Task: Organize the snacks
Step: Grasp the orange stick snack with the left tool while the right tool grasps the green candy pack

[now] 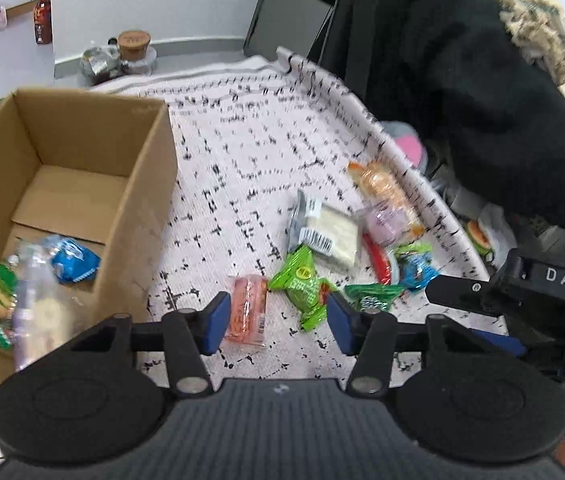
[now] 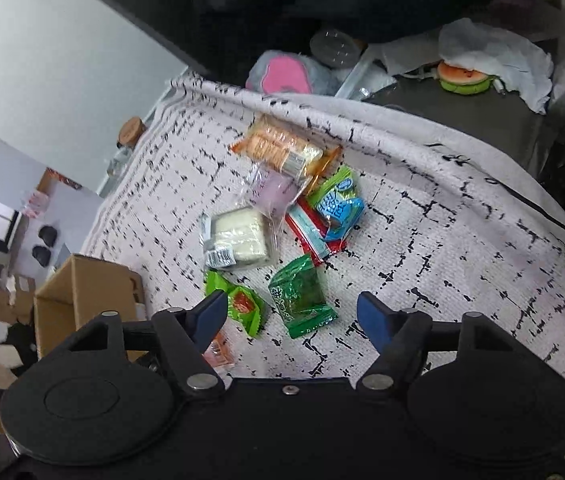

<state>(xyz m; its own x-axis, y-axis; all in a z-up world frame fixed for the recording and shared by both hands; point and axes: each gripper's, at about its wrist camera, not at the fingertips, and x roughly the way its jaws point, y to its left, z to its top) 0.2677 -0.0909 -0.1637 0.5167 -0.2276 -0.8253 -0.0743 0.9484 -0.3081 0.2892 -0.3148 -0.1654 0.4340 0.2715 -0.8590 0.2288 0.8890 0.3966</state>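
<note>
1. Both tools stood empty with their jaws spread wide. The left gripper hung just above the cloth with the pink snack packet at its left finger and the light green packet just ahead, between the fingers. The right gripper hovered with the dark green packet lying between its fingers, slightly forward.

2. The cardboard box, to the left of the left gripper, already held a few snacks; the remaining pile lay ahead and to the right of that tool.

3. The main risk, as I judged it, was crowding. The light green packet and the pink packet lay touching, so a closing pinch might have caught both or nudged one aside.

4. The two tools worked close together; the right gripper's finger reached in from the left tool's right, so a collision seemed possible.

5. The wrappers looked slick and puffy, so a shallow grip might have slipped on the way to the box.

6. The pink packet's long axis ran forward, parallel to the left fingers, good for a pinch across its width. The dark green packet's long axis ran forward too, tilted a little left, though fisheye warping made this uncertain.
</note>
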